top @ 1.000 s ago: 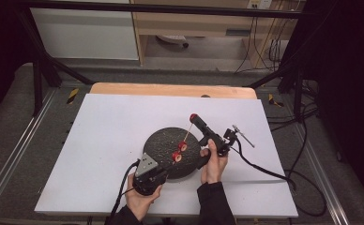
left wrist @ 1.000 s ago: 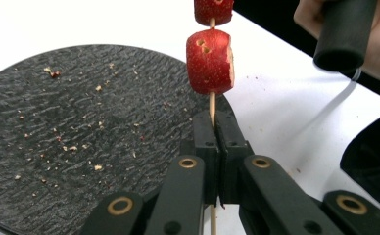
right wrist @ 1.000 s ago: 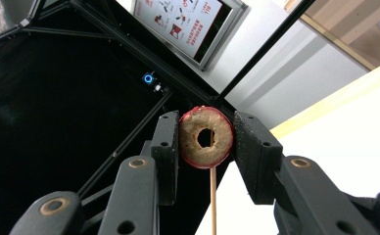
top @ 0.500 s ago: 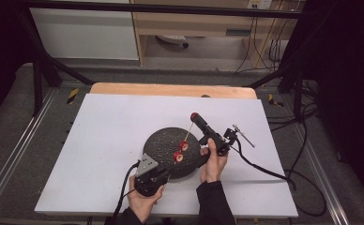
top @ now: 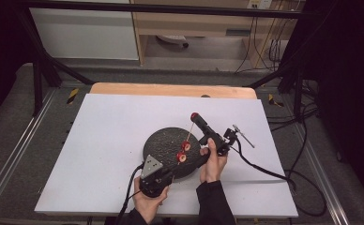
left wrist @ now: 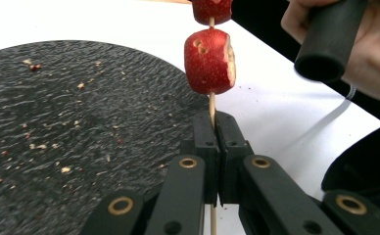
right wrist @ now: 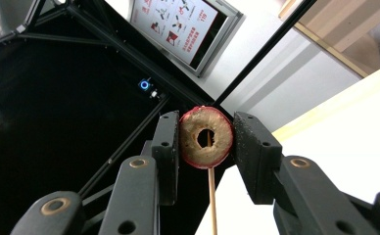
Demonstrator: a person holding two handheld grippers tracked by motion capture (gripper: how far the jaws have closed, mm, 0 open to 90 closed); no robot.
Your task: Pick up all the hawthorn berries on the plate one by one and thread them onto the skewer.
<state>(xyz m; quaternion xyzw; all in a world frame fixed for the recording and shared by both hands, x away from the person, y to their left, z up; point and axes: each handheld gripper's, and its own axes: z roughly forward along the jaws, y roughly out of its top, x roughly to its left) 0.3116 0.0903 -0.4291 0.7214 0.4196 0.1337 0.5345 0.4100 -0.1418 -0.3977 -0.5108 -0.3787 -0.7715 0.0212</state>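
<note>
At the near edge of the white table, the person's left hand holds the left gripper, which carries a grey three-cornered plate on top. Its two black jaws are pressed together on the lower end of a thin wooden skewer, and the stick passes straight up between them. Just above the jaws, a red fruit piece with a cored hole sits on the skewer, and a second red piece sits on it a little higher, close to the first but apart from it. Under them lies a round black slate plate, and small crumbs are scattered over its rough surface.

A little further from the person, the right hand holds the right gripper, which points up and away from the table. Its jaws are clamped on a third red fruit piece from both sides, and the tip of the skewer stands in the hole in the middle of this piece. In the high view this gripper is over the right rim of the plate. A black cable runs from it across the table to the right edge. Behind the white sheet, a strip of the wooden board shows.
</note>
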